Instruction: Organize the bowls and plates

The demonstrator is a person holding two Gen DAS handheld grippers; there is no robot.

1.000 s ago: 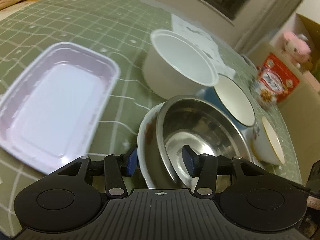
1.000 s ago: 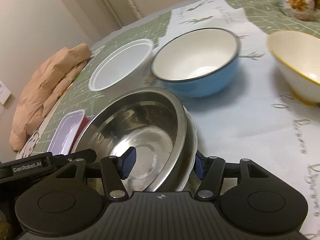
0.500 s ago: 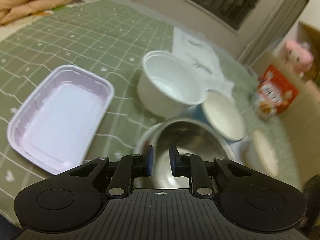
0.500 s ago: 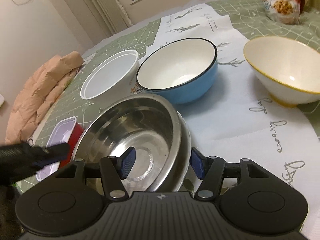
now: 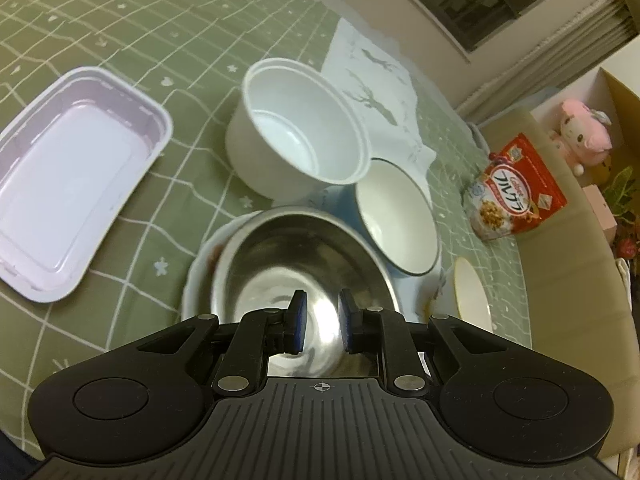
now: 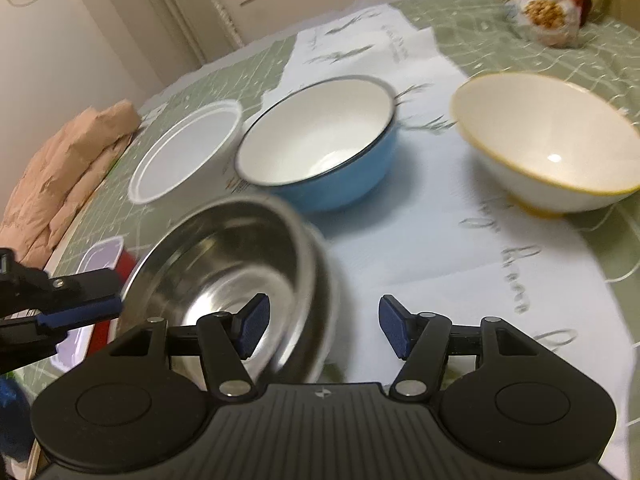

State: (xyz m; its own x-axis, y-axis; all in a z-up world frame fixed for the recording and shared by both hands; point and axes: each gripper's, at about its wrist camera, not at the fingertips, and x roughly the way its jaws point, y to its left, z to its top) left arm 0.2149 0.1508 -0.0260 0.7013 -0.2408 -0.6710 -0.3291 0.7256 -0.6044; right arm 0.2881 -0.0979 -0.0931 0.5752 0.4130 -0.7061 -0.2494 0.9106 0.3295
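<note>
A steel bowl (image 5: 296, 256) sits nested in a white plate (image 5: 200, 272) on the green checked tablecloth; it also shows in the right wrist view (image 6: 224, 256). My left gripper (image 5: 320, 326) hovers above the steel bowl, its pads nearly together with a small gap and nothing between them. My right gripper (image 6: 320, 330) is open wide, its jaws astride the bowl's right rim without touching. Behind stand a white plastic tub (image 5: 300, 136), a blue enamel bowl (image 6: 320, 140) and a white bowl with a yellow rim (image 6: 548, 140).
A pale lilac rectangular tray (image 5: 68, 140) lies left of the stack. A cereal bag (image 5: 516, 192) stands far right. A white printed cloth (image 6: 440, 248) lies under the bowls. A folded peach blanket (image 6: 68, 168) lies at the far left edge.
The left gripper let go of the plate rim, closed and lifted up above the steel bowl. The right gripper opened wider and drew back from the bowl's rim.
</note>
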